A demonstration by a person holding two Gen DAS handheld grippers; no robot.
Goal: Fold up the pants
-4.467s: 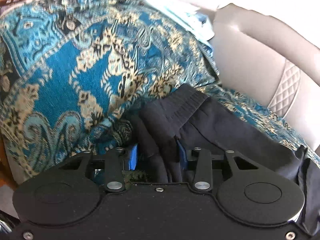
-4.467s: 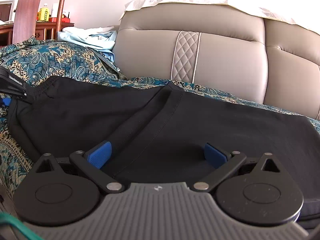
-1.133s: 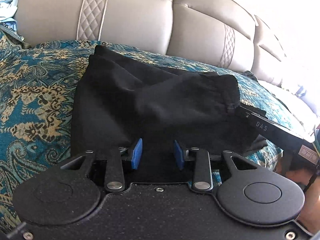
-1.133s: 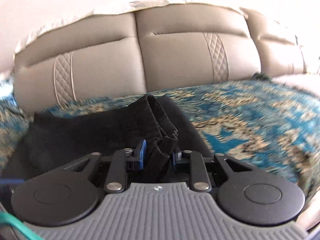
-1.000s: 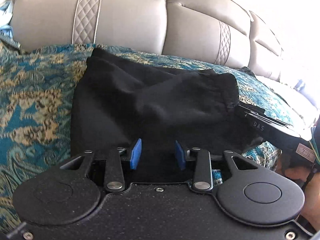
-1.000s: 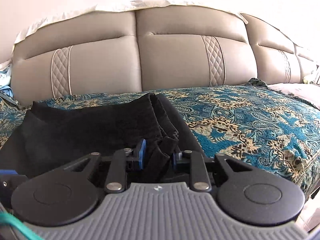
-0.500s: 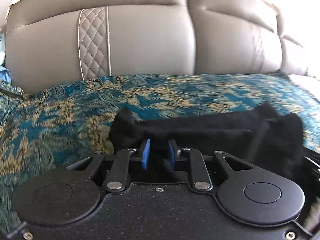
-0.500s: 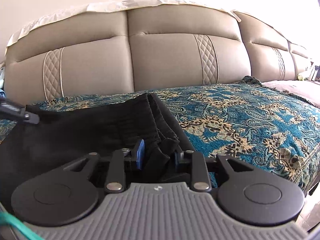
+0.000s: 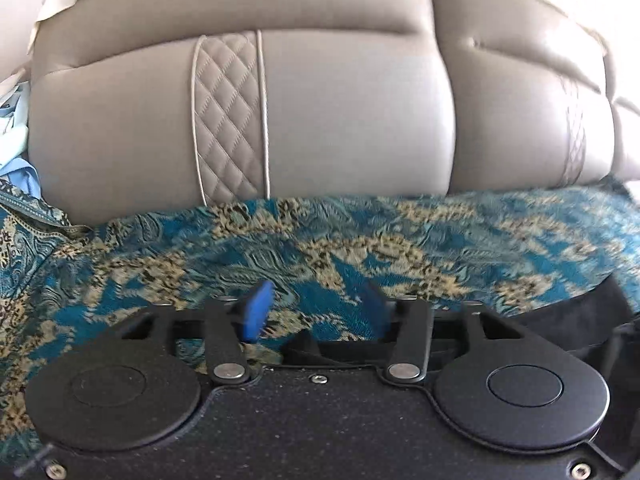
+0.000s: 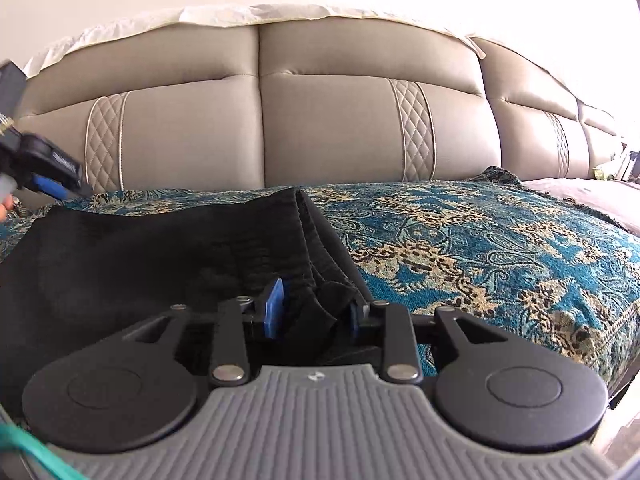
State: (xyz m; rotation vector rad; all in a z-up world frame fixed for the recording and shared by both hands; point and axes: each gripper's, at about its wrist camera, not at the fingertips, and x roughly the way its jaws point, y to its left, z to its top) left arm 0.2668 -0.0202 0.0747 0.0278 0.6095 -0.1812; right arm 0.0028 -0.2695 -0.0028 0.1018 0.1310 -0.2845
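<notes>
The black pants lie folded on the blue patterned bed cover. My right gripper is shut on the bunched waistband end at the pants' right edge. My left gripper is open and empty, lifted above the cover; it also shows in the right wrist view at the far left, above the pants' far left corner. In the left wrist view only a strip of the pants shows at the lower right.
A grey padded headboard runs behind the bed. Light blue cloth lies at the far left. The cover spreads ahead of the left gripper. The bed's right edge drops off at the right.
My left gripper has opened, let go of the pants and lifted up and away. My right gripper stays shut on the waistband, hardly moved.
</notes>
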